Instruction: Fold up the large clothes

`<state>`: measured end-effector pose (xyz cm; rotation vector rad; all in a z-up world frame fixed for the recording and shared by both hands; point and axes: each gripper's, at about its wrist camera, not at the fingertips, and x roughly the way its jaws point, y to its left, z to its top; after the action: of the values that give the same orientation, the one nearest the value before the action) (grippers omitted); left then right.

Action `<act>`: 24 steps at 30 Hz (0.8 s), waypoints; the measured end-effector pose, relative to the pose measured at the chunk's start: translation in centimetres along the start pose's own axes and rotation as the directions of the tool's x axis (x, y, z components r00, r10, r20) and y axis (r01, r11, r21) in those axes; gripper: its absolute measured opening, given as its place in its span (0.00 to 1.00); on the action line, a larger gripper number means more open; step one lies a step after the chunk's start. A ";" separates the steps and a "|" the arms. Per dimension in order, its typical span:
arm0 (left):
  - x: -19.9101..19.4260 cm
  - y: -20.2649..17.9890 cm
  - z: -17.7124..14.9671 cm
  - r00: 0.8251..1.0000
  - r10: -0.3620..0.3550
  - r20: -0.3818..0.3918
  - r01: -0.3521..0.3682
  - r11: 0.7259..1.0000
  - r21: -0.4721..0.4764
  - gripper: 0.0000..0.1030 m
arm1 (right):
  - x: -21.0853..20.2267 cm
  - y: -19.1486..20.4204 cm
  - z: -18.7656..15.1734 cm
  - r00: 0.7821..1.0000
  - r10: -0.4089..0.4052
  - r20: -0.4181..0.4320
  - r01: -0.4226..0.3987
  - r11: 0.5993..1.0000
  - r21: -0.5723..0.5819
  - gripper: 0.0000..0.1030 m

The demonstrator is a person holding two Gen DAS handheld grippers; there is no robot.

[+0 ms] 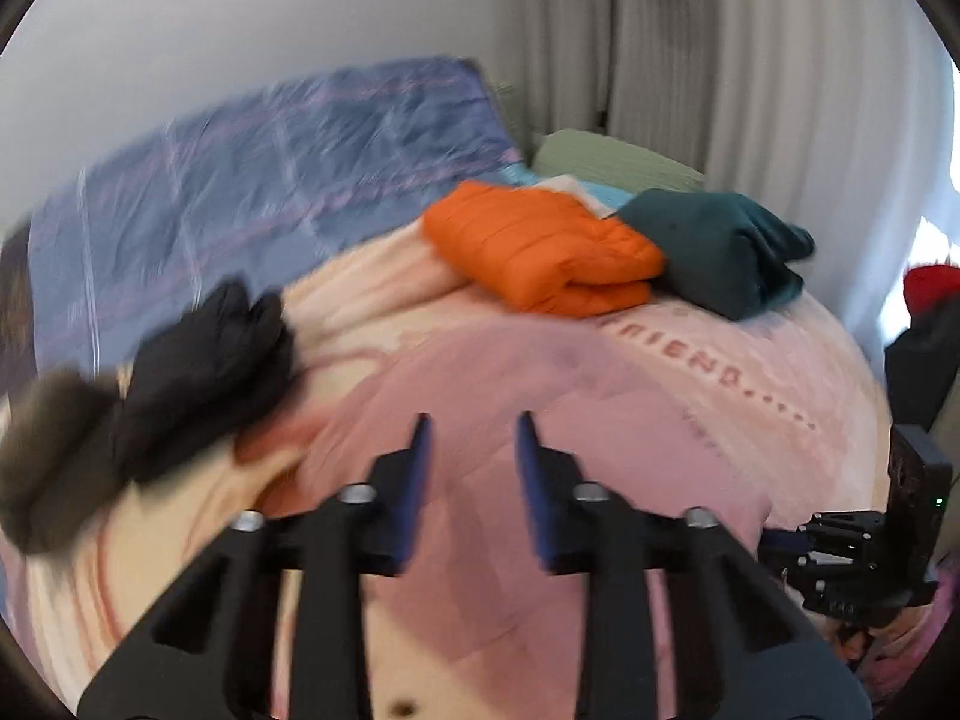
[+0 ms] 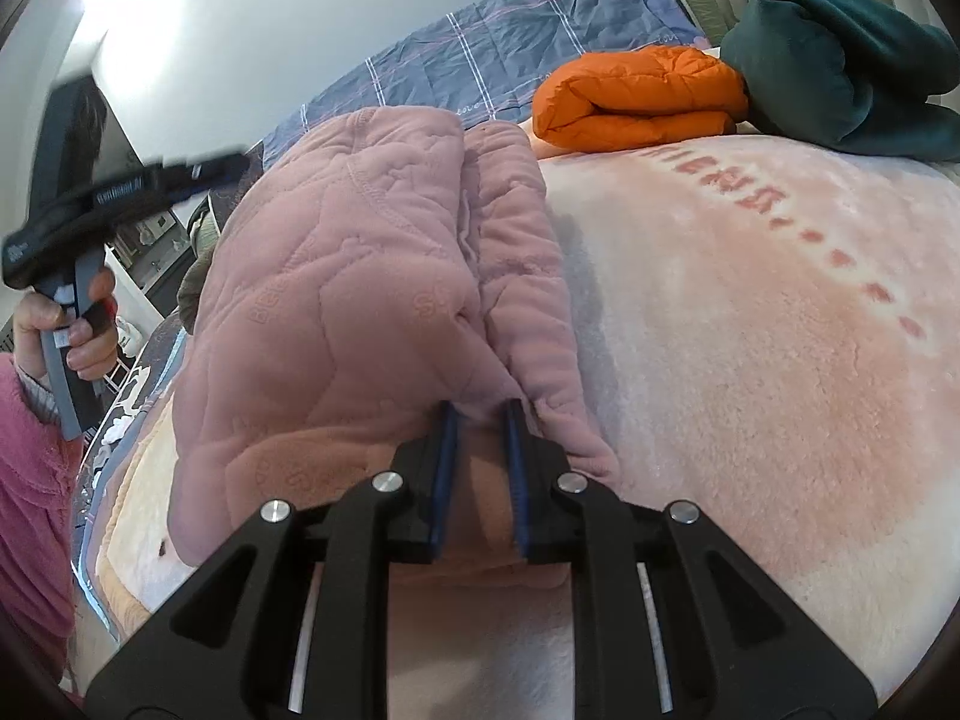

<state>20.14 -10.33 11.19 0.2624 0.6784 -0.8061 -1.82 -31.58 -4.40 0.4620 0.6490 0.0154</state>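
Bed with a pink plush blanket carries everything; a blue plaid quilt covers its far side along the wall. Pink quilted garment, the big piece being worked, lies bunched on the near-left part of the bed, folded over on itself with a thick doubled edge running toward the right tool. It is not yet a flat, tidy fold, so I judge this one mid-fold, with at least one more fold and some smoothing left. Orange puffer jacket and dark teal garment sit folded near the far-right corner of the bed, touching each other; they look done. A dark garment with what looks like a fur trim sits at the left edge of the bed in the blurred left wrist view, loosely heaped, probably waiting its turn. Right tool is clamped on the pink garment's near hem, fabric pinched between the pads. Left tool is empty, jaws narrowly apart with nothing between them, held over the pink garment; the person's left hand grips its handle off the left edge of the bed.
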 end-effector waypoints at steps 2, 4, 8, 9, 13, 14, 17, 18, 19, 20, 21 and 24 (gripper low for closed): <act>0.8 1.8 -1.1 0.999 -0.027 -0.028 0.025 0.998 -0.052 0.16 | -0.1 0.1 -0.1 1.000 -0.002 0.004 0.002 1.000 -0.008 0.15; 3.3 2.2 -2.7 0.997 0.010 -0.082 -0.012 0.999 -0.030 0.18 | -0.1 0.4 0.0 1.000 0.004 0.007 -0.004 1.000 -0.024 0.15; 10.1 1.3 -4.9 0.962 0.214 -0.170 -0.205 0.976 0.071 0.01 | 0.1 1.8 0.3 1.000 -0.008 0.017 0.010 0.997 -0.072 0.15; 10.4 1.6 -4.6 0.963 0.203 -0.176 -0.200 0.979 0.033 0.00 | 0.1 2.1 0.3 0.999 -0.029 0.022 0.031 0.996 -0.082 0.16; 10.9 1.7 -4.1 0.963 0.183 -0.199 -0.178 0.983 0.046 0.00 | -0.3 3.0 0.7 0.998 -0.053 0.024 0.056 0.989 -0.135 0.19; 10.6 1.7 -4.2 0.964 0.179 -0.195 -0.173 0.984 0.044 0.00 | -0.8 3.0 1.4 0.999 -0.037 0.006 0.037 0.990 -0.135 0.19; 10.0 1.5 -4.2 0.967 0.182 -0.179 -0.178 0.983 0.035 0.00 | -2.7 3.5 4.2 0.999 0.050 -0.013 -0.051 0.994 -0.101 0.35; 9.9 1.4 -4.2 0.968 0.181 -0.174 -0.179 0.984 0.027 0.00 | -3.5 4.0 5.4 0.998 0.069 0.009 -0.068 0.991 -0.112 0.39; 9.9 1.5 -4.2 0.970 0.174 -0.171 -0.174 0.985 0.018 0.00 | -4.1 4.9 6.3 0.997 0.069 0.042 -0.062 0.988 -0.145 0.44; 9.8 1.4 -4.3 0.971 0.169 -0.170 -0.169 0.986 0.012 0.00 | -4.5 6.4 7.5 0.995 0.058 0.084 -0.039 0.976 -0.214 0.44; 9.8 1.5 -4.2 0.973 0.159 -0.169 -0.160 0.987 0.006 0.00 | -4.5 7.6 8.2 0.993 0.057 0.105 -0.027 0.964 -0.264 0.44; 9.7 1.8 -4.4 0.976 0.138 -0.166 -0.141 0.990 -0.004 0.00 | -1.8 9.7 9.6 0.995 0.073 0.073 -0.044 0.939 -0.342 0.43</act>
<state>24.32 -12.68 1.53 0.3617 0.8126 -0.6488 3.64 -27.07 7.45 0.1459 0.5348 0.1618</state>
